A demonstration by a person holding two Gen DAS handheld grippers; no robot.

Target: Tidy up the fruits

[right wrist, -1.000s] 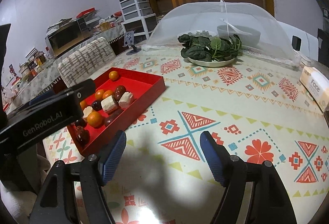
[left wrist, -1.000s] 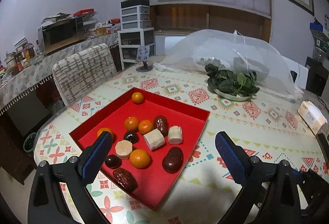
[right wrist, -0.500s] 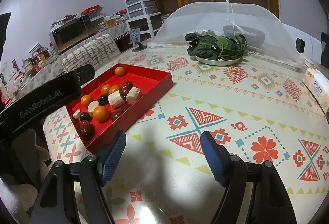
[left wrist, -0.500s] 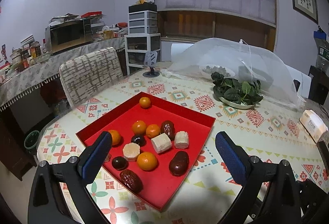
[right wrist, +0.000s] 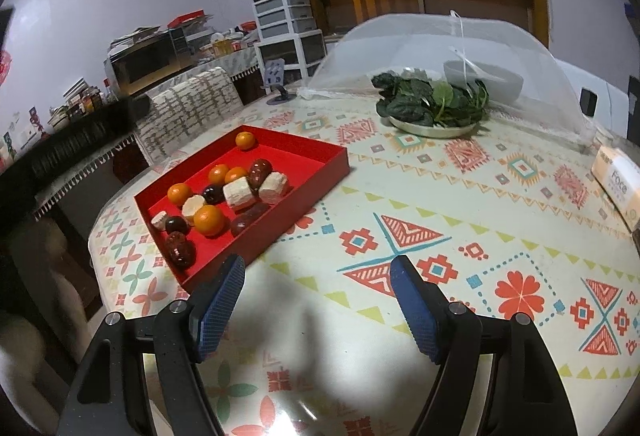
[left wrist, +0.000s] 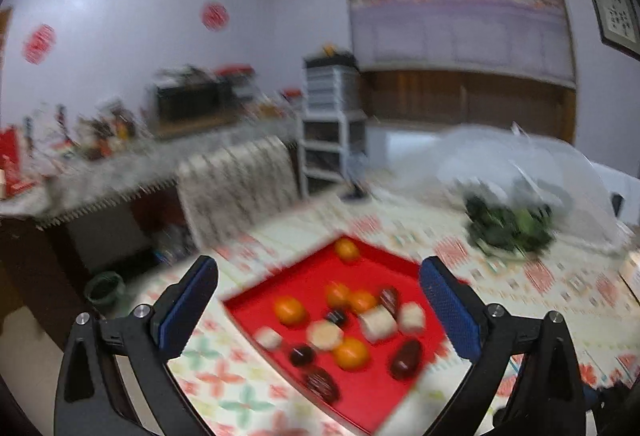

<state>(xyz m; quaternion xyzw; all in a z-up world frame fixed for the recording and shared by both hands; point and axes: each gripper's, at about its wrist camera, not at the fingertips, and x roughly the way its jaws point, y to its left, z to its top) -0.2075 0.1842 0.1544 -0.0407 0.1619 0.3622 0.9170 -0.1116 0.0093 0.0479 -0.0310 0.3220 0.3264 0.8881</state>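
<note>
So, you have the table (right wrist: 460, 220) spread before you under its patterned cloth, with a mesh food cover (right wrist: 452, 52) and a plate of greens (right wrist: 434, 108) at its far side, and the red tray (right wrist: 312, 172) sitting towards the left edge near a chair (right wrist: 188, 112). In the tray the fruit lies mixed in one loose cluster: small oranges (right wrist: 209, 219), dark dates (right wrist: 180, 248), pale cut chunks (right wrist: 239, 193) and a couple of near-black round pieces (right wrist: 213, 193), with one lone orange (right wrist: 245, 140) apart at the far corner. Nothing looks sorted by kind yet, so by my reading the task has hardly begun and all the grouping is left to you. Your right tool (right wrist: 316, 304) hovers over bare cloth with its jaws wide apart and nothing between them; the tray lies ahead and to its left, its near corner just beyond the left finger. Your left tool (left wrist: 318, 304) is also spread wide and empty, and in its blurred view the cluster (left wrist: 344, 328) sits framed between the two fingers, ahead and below, not touched.
</note>
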